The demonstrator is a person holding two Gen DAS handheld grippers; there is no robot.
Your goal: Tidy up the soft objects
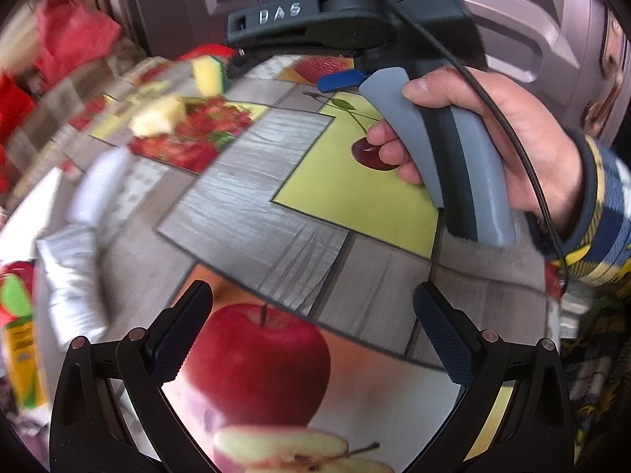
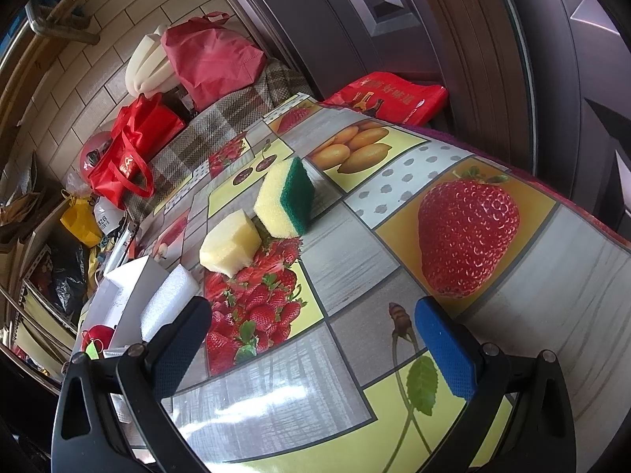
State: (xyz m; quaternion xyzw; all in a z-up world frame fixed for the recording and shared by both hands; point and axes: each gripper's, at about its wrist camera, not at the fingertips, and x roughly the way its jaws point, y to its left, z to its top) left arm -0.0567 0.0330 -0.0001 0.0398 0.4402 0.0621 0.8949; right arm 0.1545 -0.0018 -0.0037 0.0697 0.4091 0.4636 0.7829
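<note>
A yellow sponge with a green scouring side (image 2: 286, 201) stands on edge on the fruit-print tablecloth (image 2: 355, 236). A pale yellow sponge piece (image 2: 228, 248) lies just left of it. A white foam block (image 2: 167, 299) lies nearer, beside my left finger. My right gripper (image 2: 311, 325) is open and empty, a short way in front of them. In the left wrist view the sponge (image 1: 209, 75), the yellow piece (image 1: 157, 116) and the blurred foam block (image 1: 98, 185) sit at the far left. My left gripper (image 1: 311, 315) is open over a printed apple.
A hand (image 1: 493, 126) holds the right tool's grey handle (image 1: 453, 165) at upper right. A white box (image 2: 126, 287) stands left of the foam. Red bags (image 2: 130, 149) and a red package (image 2: 390, 96) crowd the far table end. A door (image 2: 512, 39) stands behind.
</note>
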